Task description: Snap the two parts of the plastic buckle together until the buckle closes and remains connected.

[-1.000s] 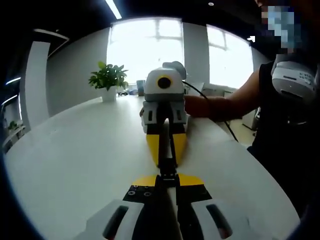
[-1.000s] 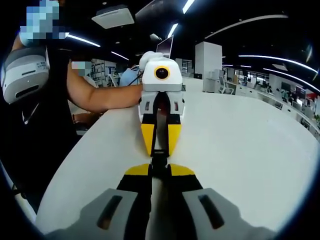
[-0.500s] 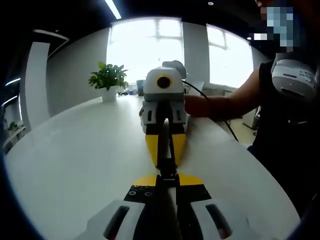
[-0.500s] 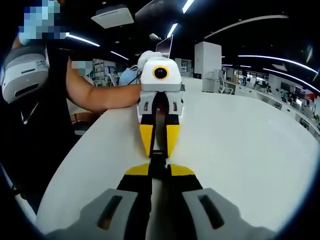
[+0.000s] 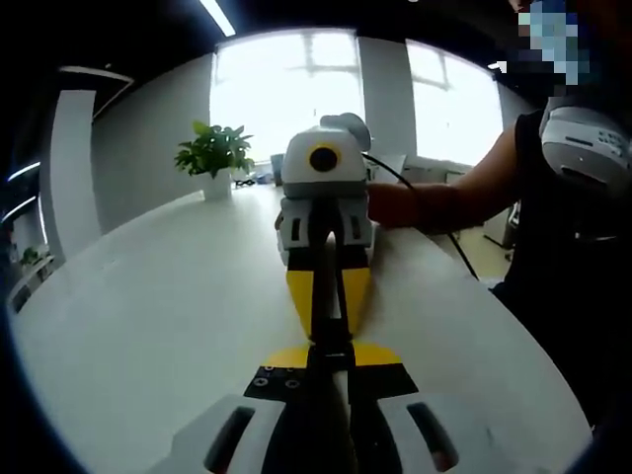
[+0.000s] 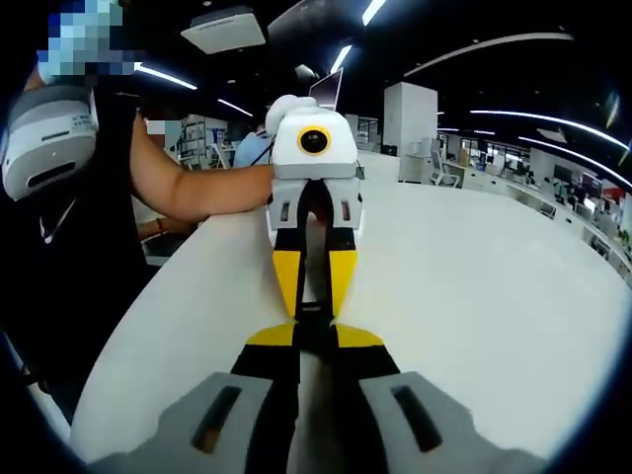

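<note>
Above the white table (image 5: 148, 316), my two grippers face each other tip to tip. In the left gripper view, my left gripper (image 5: 331, 354) is shut on one black buckle part (image 5: 331, 341). The right gripper (image 5: 329, 324), with yellow fingers (image 5: 301, 296), meets it head on. In the right gripper view, my right gripper (image 6: 314, 341) is shut on the other black buckle part (image 6: 314, 318), and the left gripper (image 6: 314, 308) presses in from the far side. The two black parts touch between the tips. Whether they are latched I cannot tell.
A potted plant (image 5: 214, 158) stands at the table's far end, before bright windows. The person's arm (image 5: 444, 202) and dark torso (image 6: 69, 247) line one side of the table. Office desks (image 6: 553, 197) lie beyond the table (image 6: 474, 296).
The two grippers have closed in on each other, and each facing gripper looks slightly larger and nearer. The small gap between the tips has gone. Both stay shut.
</note>
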